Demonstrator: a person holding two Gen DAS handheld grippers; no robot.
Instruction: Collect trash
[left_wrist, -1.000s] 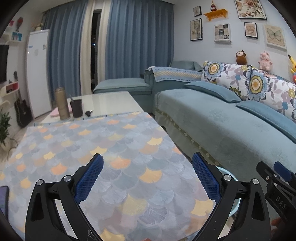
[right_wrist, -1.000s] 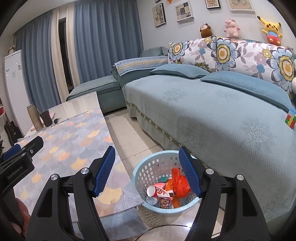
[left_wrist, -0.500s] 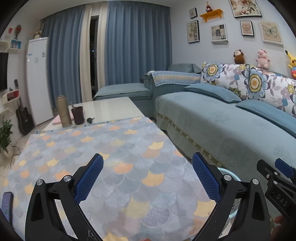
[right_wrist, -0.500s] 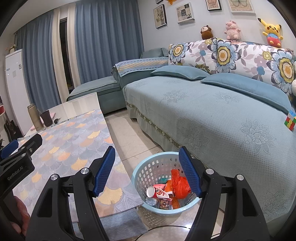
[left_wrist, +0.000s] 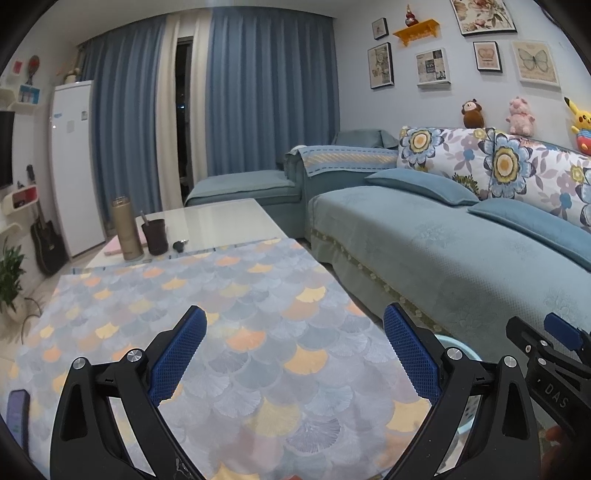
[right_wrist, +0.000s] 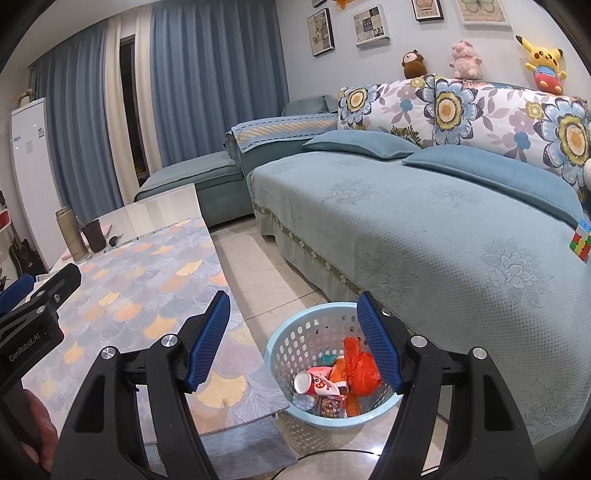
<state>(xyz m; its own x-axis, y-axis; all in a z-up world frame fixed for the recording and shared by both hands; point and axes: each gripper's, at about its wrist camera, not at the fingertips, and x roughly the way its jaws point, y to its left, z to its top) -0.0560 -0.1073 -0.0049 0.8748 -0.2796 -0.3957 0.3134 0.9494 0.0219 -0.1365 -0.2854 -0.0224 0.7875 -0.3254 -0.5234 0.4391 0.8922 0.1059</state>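
Left gripper (left_wrist: 293, 354): fingers spread wide with nothing between them, held above the scale-patterned tablecloth (left_wrist: 229, 314) on the desk (left_wrist: 218, 218).
Right gripper (right_wrist: 293, 341): fingers spread wide and empty, held over the gap between the desk edge and the sofa (right_wrist: 424, 236), above the basket.
Basket (right_wrist: 295, 343): light blue perforated plastic, on the tiled floor (right_wrist: 258, 269) between desk and sofa; in the right wrist view it sits at 5 o'clock from the point midway between the fingers, its far rim partly behind the right finger (right_wrist: 376, 343).
Trash: inside the basket lie a crumpled orange plastic bag (right_wrist: 360, 365), a white paper cup with red print (right_wrist: 314, 384) on its side, and a small dark printed packet (right_wrist: 330, 406); all sit below and between the right fingers, not touching them.
Left view of basket: only a sliver of blue rim (left_wrist: 456, 345) shows at 3 o'clock, behind the right finger of the left gripper.
Writing: "GenRobot.AI" on the left gripper body as seen from the right wrist; "DAS" on the right gripper body as seen from the left wrist; print on the cup and packet too small to read.
Far end of desk: gold thermos (left_wrist: 126, 229), dark mug (left_wrist: 155, 236) and keys (left_wrist: 180, 244) at 11 o'clock.
Desk, near left edge: a phone (left_wrist: 17, 417) at 8 o'clock.
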